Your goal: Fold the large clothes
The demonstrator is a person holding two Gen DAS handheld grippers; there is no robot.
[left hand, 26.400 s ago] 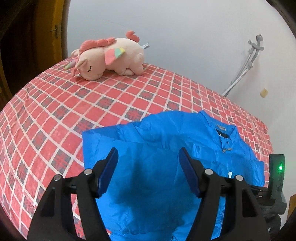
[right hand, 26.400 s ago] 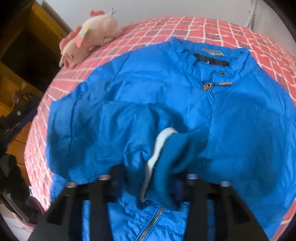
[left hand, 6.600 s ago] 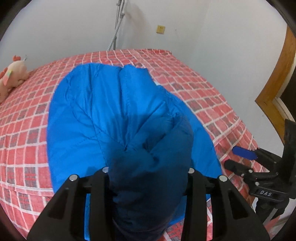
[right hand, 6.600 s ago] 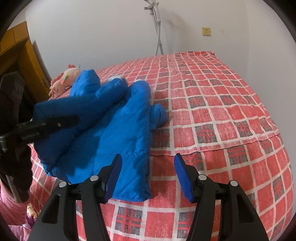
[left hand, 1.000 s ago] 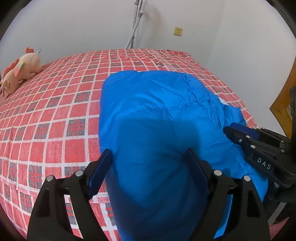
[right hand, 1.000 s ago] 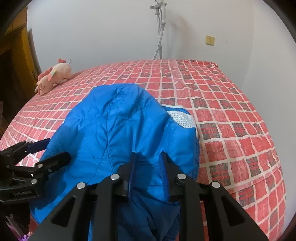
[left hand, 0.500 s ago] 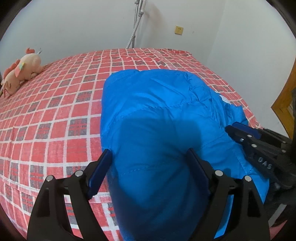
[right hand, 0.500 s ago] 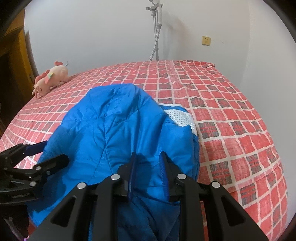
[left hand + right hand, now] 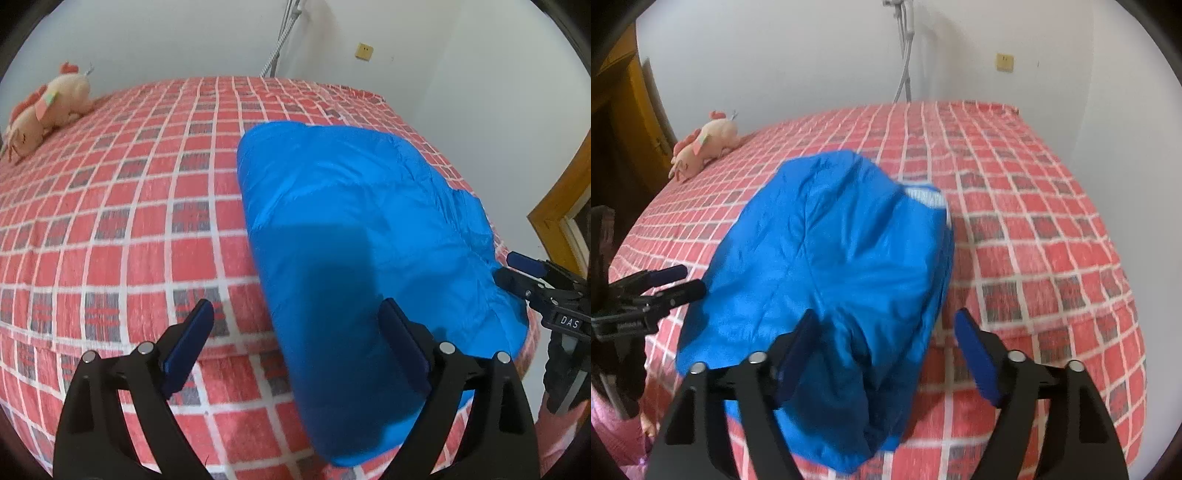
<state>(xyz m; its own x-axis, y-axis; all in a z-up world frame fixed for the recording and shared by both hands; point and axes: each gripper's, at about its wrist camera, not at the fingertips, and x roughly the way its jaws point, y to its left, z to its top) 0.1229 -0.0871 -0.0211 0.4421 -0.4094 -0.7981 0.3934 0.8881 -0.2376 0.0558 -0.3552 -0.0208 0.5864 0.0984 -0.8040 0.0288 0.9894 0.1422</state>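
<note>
A blue padded jacket (image 9: 354,229) lies folded into a thick bundle on the red checked bed (image 9: 129,221), near the front edge. It also shows in the right wrist view (image 9: 831,266), with a white lining patch (image 9: 925,195) at its far right corner. My left gripper (image 9: 295,339) is open and empty, just above the bundle's near left end. My right gripper (image 9: 886,343) is open and empty over the bundle's near end. Each gripper shows in the other's view, at the jacket's side.
A pink plush unicorn (image 9: 44,110) lies at the bed's far left, also in the right wrist view (image 9: 705,147). A white wall and a hose (image 9: 905,48) stand behind the bed. A wooden door frame (image 9: 561,199) is at the right.
My right gripper has opened and let go of the jacket, which now lies on the bed. Both grippers have drawn back from the bundle, the left one shifting to its left.
</note>
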